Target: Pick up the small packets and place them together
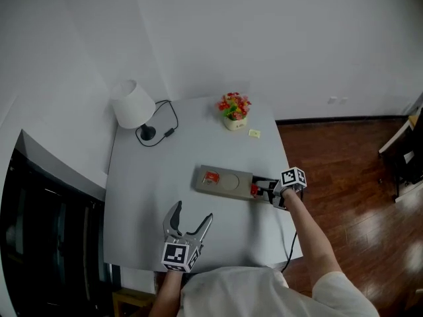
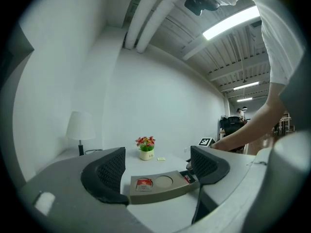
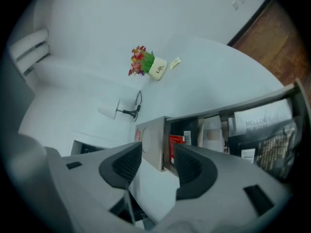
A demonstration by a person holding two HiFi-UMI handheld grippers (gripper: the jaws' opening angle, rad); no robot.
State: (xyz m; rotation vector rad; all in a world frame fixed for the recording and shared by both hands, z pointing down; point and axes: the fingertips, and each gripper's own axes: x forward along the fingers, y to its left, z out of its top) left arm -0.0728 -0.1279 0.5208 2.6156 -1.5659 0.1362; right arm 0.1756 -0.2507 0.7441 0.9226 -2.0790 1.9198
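Lamp (image 1: pixel 132 103) at the desk's (image 1: pixel 192 144) 11 o'clock corner. Left tongs (image 1: pixel 192 213) at 6 o'clock, wide open and empty. Grey tray (image 1: pixel 225 191) near centre, with a red packet (image 1: pixel 211 176) in its 9 o'clock compartment and a second red packet (image 1: pixel 254 190) at its 3 o'clock end. Flower pot (image 1: pixel 234 114) at 1 o'clock, with a pale packet (image 1: pixel 254 133) at its 4 o'clock. Right tongs (image 1: pixel 264 189) at the tray's 3 o'clock end, half open, gripping nothing.

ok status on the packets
Left gripper open, empty. Right gripper open at tray end, red packet just ahead. Nothing in the way.
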